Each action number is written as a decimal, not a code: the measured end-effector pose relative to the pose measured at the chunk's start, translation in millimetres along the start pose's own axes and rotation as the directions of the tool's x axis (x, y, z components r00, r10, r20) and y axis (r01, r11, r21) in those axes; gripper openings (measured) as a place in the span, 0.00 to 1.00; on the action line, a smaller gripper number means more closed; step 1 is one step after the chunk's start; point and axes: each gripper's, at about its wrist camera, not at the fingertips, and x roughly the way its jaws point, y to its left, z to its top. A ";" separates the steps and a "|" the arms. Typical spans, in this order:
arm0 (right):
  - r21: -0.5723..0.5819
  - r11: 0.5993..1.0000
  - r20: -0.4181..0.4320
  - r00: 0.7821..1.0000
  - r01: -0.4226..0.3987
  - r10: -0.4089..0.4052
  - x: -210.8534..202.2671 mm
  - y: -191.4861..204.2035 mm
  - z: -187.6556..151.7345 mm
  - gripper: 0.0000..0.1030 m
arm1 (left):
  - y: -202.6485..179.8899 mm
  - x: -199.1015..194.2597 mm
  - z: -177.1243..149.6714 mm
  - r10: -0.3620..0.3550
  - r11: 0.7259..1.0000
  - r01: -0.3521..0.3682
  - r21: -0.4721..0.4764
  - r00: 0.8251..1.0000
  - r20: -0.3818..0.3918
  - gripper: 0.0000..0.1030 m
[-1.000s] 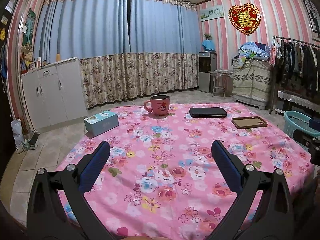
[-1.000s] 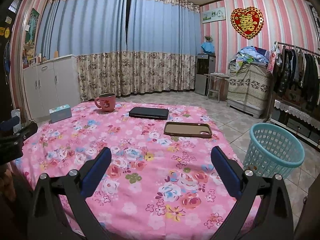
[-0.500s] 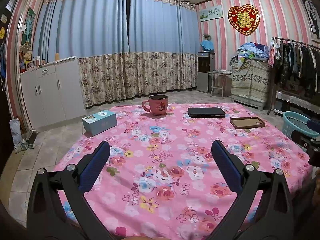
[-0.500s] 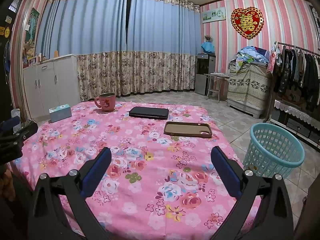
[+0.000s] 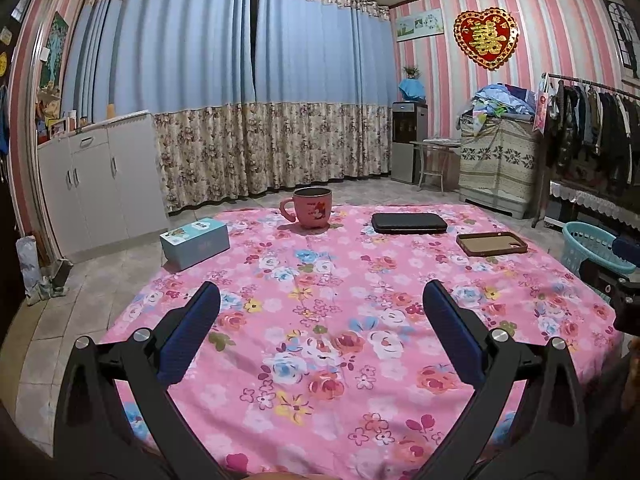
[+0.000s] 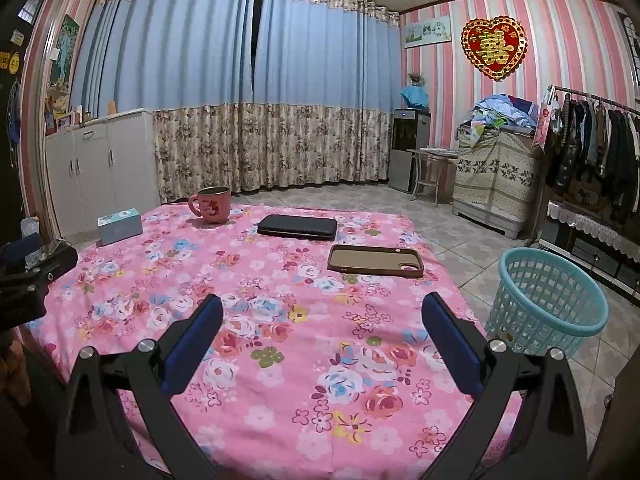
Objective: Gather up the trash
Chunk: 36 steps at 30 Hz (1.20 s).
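Note:
A turquoise mesh basket (image 6: 548, 300) stands on the tiled floor to the right of the table; its rim (image 5: 592, 246) also shows at the right edge of the left wrist view. My left gripper (image 5: 320, 300) is open over the near part of the pink floral tablecloth (image 5: 320, 280), with nothing between its blue pads. Open as well, my right gripper (image 6: 322, 312) hovers above the cloth's near right part, left of the basket. I see no loose trash on the cloth in either view.
On the table lie a pink mug (image 5: 310, 208), a light-blue tissue box (image 5: 195, 243), a black flat case (image 5: 409, 223) and a brown phone case (image 6: 375, 261). White cabinets (image 5: 100, 184) stand left, a clothes rack (image 6: 592, 152) right.
The left wrist view has risen or tilted slightly, so the table sits a little lower in it. Both grippers stay open and the right one has hardly moved.

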 end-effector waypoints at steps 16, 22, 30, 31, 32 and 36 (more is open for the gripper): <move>-0.002 1.000 0.001 1.000 -0.006 0.006 2.0 1.0 -0.7 0.95 | -9.9 6.0 0.3 -0.015 1.000 0.016 0.021 1.000 -0.017 0.95; -0.003 1.000 0.000 1.000 -0.008 0.008 5.0 4.3 -1.1 0.95 | -10.2 7.6 1.0 -0.018 1.000 0.019 0.020 1.000 -0.020 0.95; -0.004 1.000 0.000 1.000 -0.006 0.006 5.2 4.8 -1.4 0.95 | -10.4 7.1 1.0 -0.027 1.000 0.027 0.013 1.000 -0.016 0.95; -0.005 1.000 0.000 1.000 -0.007 0.007 6.1 5.1 -1.7 0.95 | -10.2 7.1 1.1 -0.027 1.000 0.027 0.011 1.000 -0.016 0.95; -0.004 1.000 -0.001 1.000 -0.007 0.007 5.4 5.0 -1.4 0.95 | -10.4 7.8 1.0 -0.028 1.000 0.028 0.009 0.999 -0.017 0.95; -0.006 1.000 0.000 1.000 -0.006 0.006 5.1 5.5 -1.7 0.95 | -9.3 7.2 1.1 -0.029 1.000 0.029 0.008 0.999 -0.017 0.95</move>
